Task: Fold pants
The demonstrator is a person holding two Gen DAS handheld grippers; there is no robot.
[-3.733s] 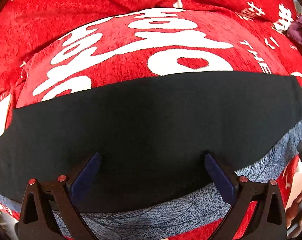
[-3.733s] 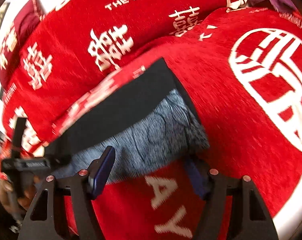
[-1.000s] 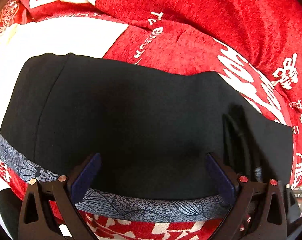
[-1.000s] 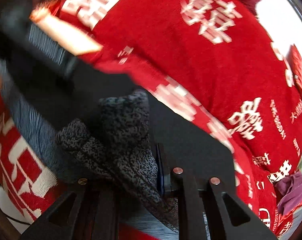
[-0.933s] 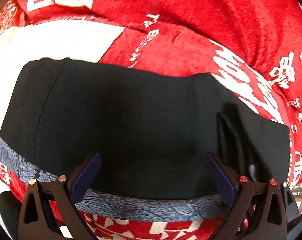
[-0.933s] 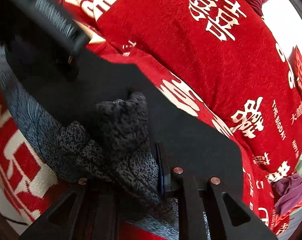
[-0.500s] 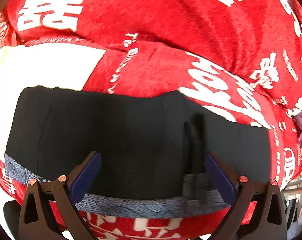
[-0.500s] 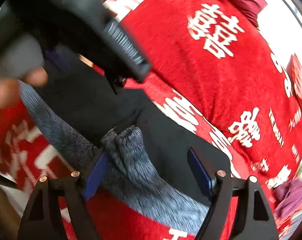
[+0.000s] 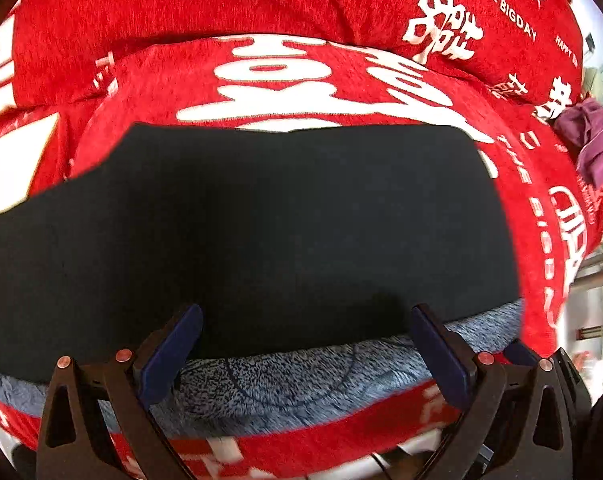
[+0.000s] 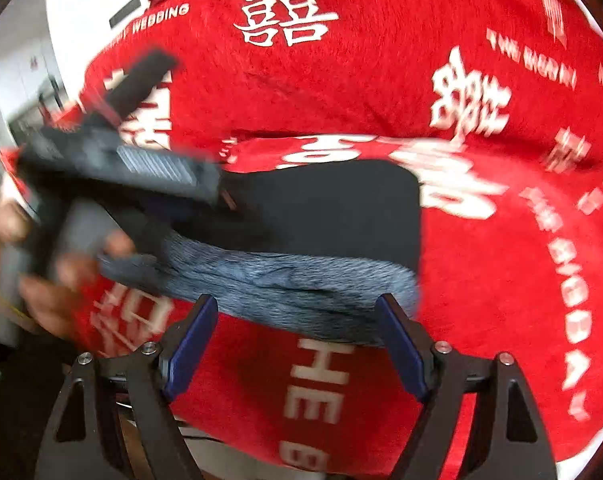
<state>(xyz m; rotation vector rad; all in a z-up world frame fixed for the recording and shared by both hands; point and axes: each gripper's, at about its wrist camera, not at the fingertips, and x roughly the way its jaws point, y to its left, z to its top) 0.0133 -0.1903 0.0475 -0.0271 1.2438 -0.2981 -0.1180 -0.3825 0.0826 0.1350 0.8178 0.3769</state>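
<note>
Right tool (image 10: 297, 344) released pants (image 10: 333, 216), jaws now spread.

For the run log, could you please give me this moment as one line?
pants: folded, flat on red blanket | left gripper: open, over grey fleece edge | right gripper: open, at near edge, holding nothing

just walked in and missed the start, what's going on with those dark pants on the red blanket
A person is folding a pair of black pants with a handheld gripper in each hand. The pants lie folded into a compact block on a red blanket with white lettering, their grey fleecy lining showing along the near edge. Both the left gripper and the right gripper are open and hold nothing, poised at that near edge. A purple cloth lies off to the side.
</note>
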